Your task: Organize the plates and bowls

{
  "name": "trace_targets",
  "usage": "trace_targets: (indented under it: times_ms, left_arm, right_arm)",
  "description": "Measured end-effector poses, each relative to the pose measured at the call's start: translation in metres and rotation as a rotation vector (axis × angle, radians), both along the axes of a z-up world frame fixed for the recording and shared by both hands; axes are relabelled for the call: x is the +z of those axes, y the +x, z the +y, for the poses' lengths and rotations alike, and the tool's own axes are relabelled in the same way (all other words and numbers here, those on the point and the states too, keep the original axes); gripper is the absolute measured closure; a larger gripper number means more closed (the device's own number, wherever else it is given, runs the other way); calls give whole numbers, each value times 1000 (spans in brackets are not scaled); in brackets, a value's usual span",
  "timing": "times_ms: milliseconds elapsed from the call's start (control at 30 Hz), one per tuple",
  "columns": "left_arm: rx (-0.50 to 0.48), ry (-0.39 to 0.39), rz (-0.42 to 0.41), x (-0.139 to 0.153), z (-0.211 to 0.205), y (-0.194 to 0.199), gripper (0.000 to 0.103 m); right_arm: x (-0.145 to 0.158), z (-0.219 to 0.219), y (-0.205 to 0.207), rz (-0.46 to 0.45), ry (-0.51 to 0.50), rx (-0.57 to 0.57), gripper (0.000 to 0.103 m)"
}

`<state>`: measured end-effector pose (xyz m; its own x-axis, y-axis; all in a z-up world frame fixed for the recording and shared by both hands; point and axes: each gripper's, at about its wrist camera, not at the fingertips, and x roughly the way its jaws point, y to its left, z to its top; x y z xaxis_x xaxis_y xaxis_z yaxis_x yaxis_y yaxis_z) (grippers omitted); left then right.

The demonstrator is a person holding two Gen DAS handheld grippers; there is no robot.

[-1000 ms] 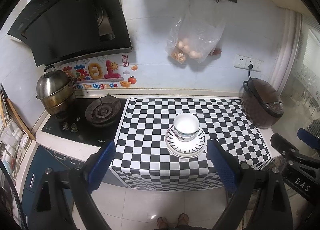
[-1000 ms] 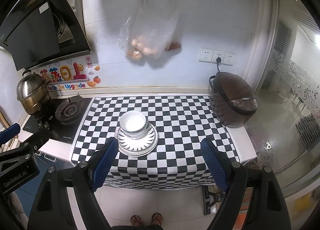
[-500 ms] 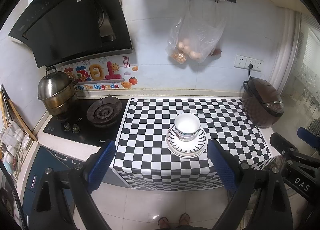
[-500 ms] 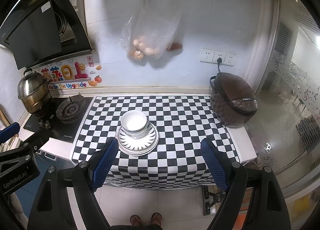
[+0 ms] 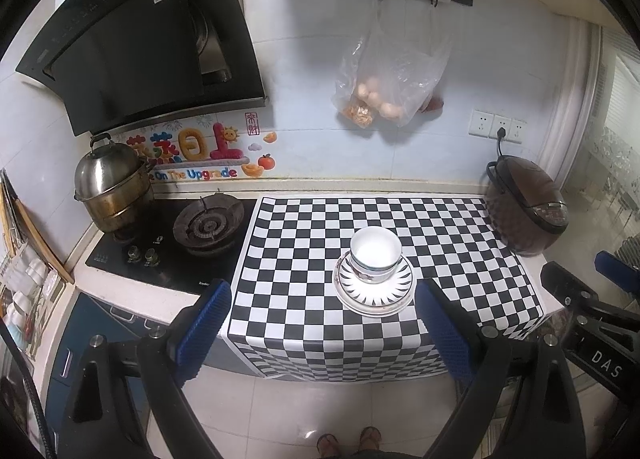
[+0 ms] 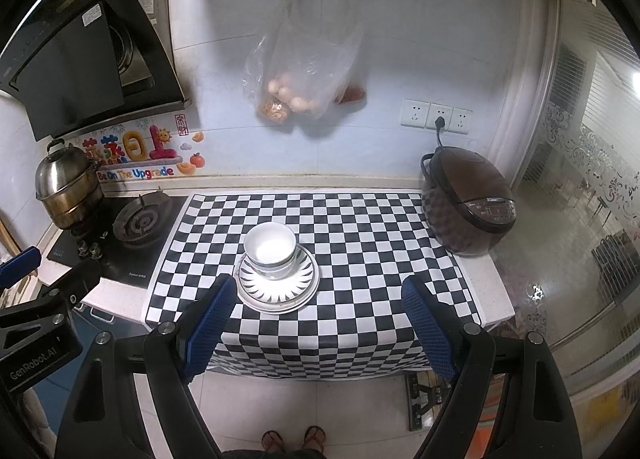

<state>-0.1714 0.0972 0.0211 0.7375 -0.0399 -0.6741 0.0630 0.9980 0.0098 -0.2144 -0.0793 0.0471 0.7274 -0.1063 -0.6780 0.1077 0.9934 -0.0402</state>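
White bowls (image 5: 375,253) sit stacked on a pile of plates (image 5: 374,291) with a black ray pattern, near the front of the chequered counter mat (image 5: 312,243). The same bowls (image 6: 270,248) and plates (image 6: 278,285) show in the right wrist view. My left gripper (image 5: 324,319) is open and empty, held back over the floor in front of the counter. My right gripper (image 6: 318,317) is also open and empty, at a similar distance. The right gripper's body shows at the left view's right edge (image 5: 588,323).
A brown rice cooker (image 5: 524,205) stands at the counter's right end. A gas hob (image 5: 208,225) and a steel steamer pot (image 5: 110,187) are on the left under a black hood (image 5: 140,43). A plastic bag (image 5: 390,79) hangs on the wall.
Both grippers have drifted slightly back and up from the counter. The bowls and plates have not moved.
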Motion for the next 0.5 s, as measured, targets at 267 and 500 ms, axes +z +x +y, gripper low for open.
trace_targets:
  times_ms: [267,500]
  left_arm:
    - [-23,1,9,-2,4,11,9]
    - [-33,3,4,-5,5,17,9]
  right_arm:
    - [-1,0,0,3,-3,-2,16]
    - [-4,-2,1,9,-4,4,16]
